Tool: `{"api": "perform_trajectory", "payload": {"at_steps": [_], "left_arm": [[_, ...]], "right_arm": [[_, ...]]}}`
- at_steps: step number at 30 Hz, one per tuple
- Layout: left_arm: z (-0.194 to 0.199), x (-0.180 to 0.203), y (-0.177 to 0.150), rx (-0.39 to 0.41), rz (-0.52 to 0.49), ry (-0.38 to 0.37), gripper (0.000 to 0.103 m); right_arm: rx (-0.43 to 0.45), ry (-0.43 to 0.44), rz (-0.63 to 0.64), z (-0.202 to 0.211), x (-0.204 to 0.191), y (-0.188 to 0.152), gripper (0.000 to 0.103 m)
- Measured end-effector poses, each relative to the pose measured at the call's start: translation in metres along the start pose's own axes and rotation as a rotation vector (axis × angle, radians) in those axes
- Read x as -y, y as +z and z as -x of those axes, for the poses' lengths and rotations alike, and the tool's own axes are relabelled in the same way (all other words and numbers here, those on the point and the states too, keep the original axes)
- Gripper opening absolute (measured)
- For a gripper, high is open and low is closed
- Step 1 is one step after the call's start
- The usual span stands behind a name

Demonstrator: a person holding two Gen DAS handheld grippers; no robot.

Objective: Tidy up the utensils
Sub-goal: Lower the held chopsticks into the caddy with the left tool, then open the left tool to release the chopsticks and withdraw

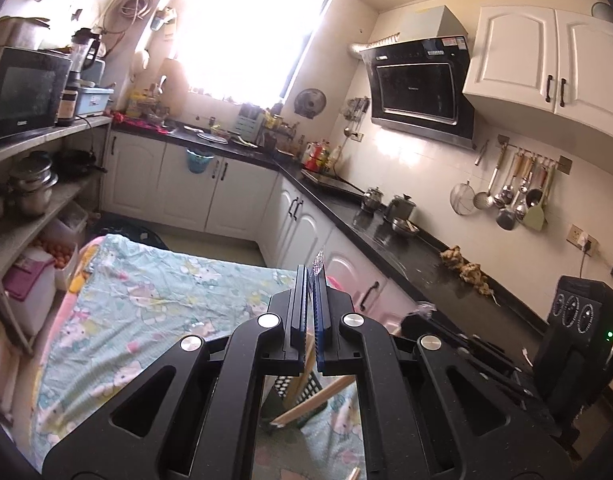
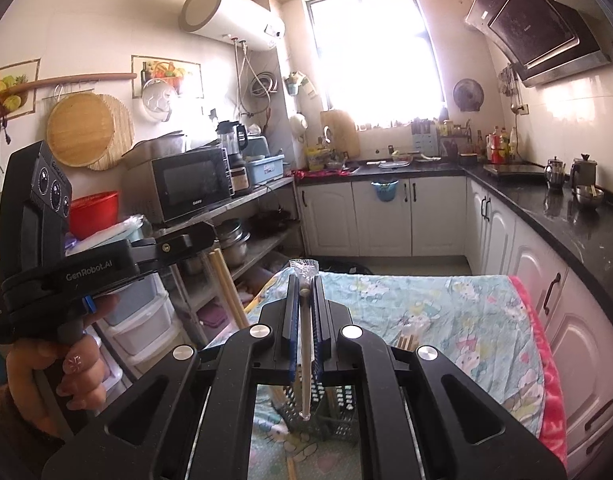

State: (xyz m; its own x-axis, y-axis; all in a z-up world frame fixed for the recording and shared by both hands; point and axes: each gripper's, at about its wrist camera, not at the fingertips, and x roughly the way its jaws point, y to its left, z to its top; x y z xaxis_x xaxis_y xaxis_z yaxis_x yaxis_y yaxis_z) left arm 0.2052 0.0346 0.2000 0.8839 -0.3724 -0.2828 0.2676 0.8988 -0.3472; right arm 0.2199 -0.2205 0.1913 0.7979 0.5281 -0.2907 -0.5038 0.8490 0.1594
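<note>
My left gripper point(image 1: 311, 280) is shut on a pair of wooden chopsticks point(image 1: 306, 406) whose lower ends hang down over a black perforated utensil basket point(image 1: 296, 390) on the table. In the right wrist view the left gripper point(image 2: 194, 236) is at the left, with the chopsticks point(image 2: 226, 288) hanging from it. My right gripper point(image 2: 305, 286) is shut on a thin whitish utensil in a clear wrapper point(image 2: 305, 344); its lower end hangs above the basket point(image 2: 326, 412). More chopsticks point(image 2: 406, 340) stand in the basket.
A table with a pale green cartoon-print cloth point(image 1: 154, 312) lies below both grippers. A black counter point(image 1: 406, 248) runs along the right with kettles point(image 1: 400, 206) and hanging ladles point(image 1: 514, 196). Shelves with a microwave point(image 2: 190, 182) stand at the left.
</note>
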Motion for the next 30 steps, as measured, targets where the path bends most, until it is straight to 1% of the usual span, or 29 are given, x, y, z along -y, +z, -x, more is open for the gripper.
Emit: {"api": "perform_trajectory", "payload": {"at_steps": [7, 15, 20, 30], "left_arm": [[-0.012, -0.016, 0.000, 0.002, 0.027, 0.039, 0.001], [-0.028, -0.031, -0.013, -0.011, 0.063, 0.042, 0.001], [-0.036, -0.037, -0.025, -0.009, 0.077, 0.041, 0.001], [-0.061, -0.045, -0.054, -0.058, 0.068, 0.056, 0.001]], "right_arm": [[0.019, -0.030, 0.007, -0.008, 0.006, 0.002, 0.006], [0.029, -0.082, 0.027, -0.023, 0.012, -0.007, 0.006], [0.003, -0.097, 0.016, -0.040, 0.019, -0.019, 0.006], [-0.052, -0.116, 0.028, -0.075, 0.021, -0.047, 0.006]]}}
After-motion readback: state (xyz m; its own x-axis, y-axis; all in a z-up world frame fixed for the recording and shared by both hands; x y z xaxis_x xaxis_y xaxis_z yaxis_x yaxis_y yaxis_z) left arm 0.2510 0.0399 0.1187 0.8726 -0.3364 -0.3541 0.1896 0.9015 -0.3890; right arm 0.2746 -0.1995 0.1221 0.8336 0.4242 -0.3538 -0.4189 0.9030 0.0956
